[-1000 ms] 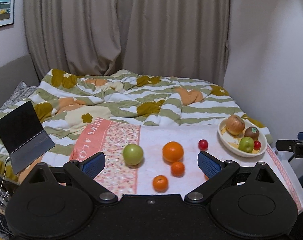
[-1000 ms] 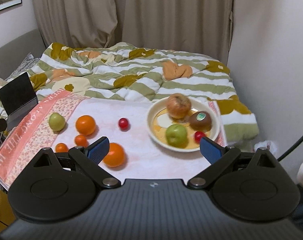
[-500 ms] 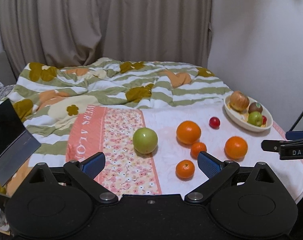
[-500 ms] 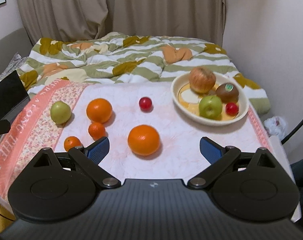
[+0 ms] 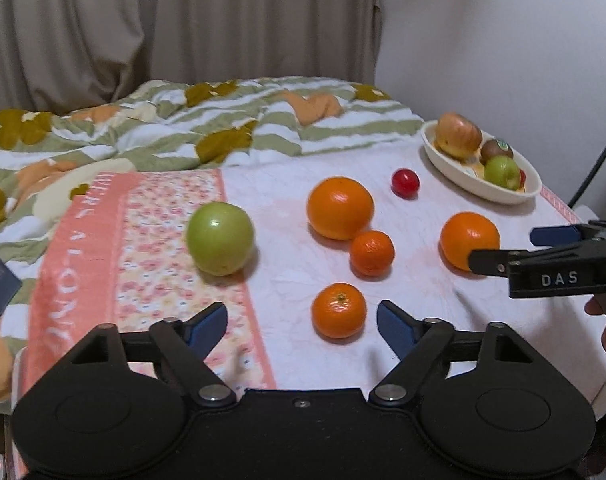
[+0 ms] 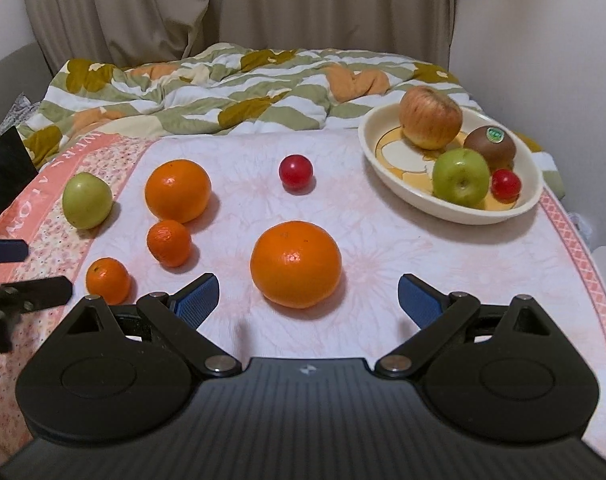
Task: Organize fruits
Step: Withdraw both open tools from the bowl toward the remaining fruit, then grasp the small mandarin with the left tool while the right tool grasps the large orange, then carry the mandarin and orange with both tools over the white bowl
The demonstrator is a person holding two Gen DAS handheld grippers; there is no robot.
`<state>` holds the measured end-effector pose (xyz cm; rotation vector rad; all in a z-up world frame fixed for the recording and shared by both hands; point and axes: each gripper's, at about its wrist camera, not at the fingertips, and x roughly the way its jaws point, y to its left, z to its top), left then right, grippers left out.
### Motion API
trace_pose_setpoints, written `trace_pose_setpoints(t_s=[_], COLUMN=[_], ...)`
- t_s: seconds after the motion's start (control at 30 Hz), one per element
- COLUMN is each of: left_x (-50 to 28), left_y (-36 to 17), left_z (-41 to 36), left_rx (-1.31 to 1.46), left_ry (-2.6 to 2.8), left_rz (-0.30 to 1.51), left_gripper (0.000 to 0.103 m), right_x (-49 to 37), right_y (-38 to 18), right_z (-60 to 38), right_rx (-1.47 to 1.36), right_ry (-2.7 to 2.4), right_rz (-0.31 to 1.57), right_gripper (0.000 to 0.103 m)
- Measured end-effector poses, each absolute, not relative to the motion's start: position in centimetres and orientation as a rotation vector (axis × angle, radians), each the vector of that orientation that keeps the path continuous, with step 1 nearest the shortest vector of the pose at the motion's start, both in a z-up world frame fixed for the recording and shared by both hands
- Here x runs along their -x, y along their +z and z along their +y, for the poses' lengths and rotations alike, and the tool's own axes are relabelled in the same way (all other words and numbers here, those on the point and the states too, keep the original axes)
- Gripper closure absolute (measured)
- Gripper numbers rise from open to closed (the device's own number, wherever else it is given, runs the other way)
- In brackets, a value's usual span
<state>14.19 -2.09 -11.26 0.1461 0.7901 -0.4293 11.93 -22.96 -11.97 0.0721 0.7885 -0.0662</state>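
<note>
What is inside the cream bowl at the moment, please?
The bowl holds a reddish apple, a kiwi with a sticker, a green apple and a small red fruit. Whatever lies beneath them is hidden.

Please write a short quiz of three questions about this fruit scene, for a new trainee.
1. True or false: the right gripper is shut on the nearest big orange.
2. How many fruits lie in the bowl? A) two B) four C) six
3. Fill in: the loose green apple lies on the ___ flowered border of the cloth.

Key: 1 false, both the right gripper and the left gripper are open and empty; 2 B; 3 pink.
</note>
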Motion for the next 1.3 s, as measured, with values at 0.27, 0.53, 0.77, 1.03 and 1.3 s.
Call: trace_pose_setpoints(t_s=[0.27,0.53,0.77,1.03,1.3], left_x=[-15.5,-16.3,-16.1,-16.1,-15.4], left_y=[-13.2,-13.8,-13.6,-13.0,-11.0], left_z=[-4.5,-5.1,-4.4,-3.3,-2.2], left_rx=[-0.186,-0.187,-0.192,-0.162,-0.116], left_ry=[-0.488,-0.498,-0.486,-0.454,-0.434], left_rz=[0.834,0.861,0.866,0.858,0.824], left_gripper=[0.044,0.061,0.062,0.062,0.062], right_x=[-13.4,-14.4,-15.0,-15.7,-15.0], right_y=[-13.1,-13.6,-13.8,-14.0,-12.8], right_z=[-23.2,-23.0,-23.1,-22.7,-22.1], right_rx=[-0.087,-0.072,-0.075,-0.058,-0.057], right_ry=[-0.057,-0.042,-0.041,-0.032,-0.015], right_rz=[0.8,0.817,0.826,0.836,0.818], right_gripper=[0.0,0.003,0.015,0.029,0.029])
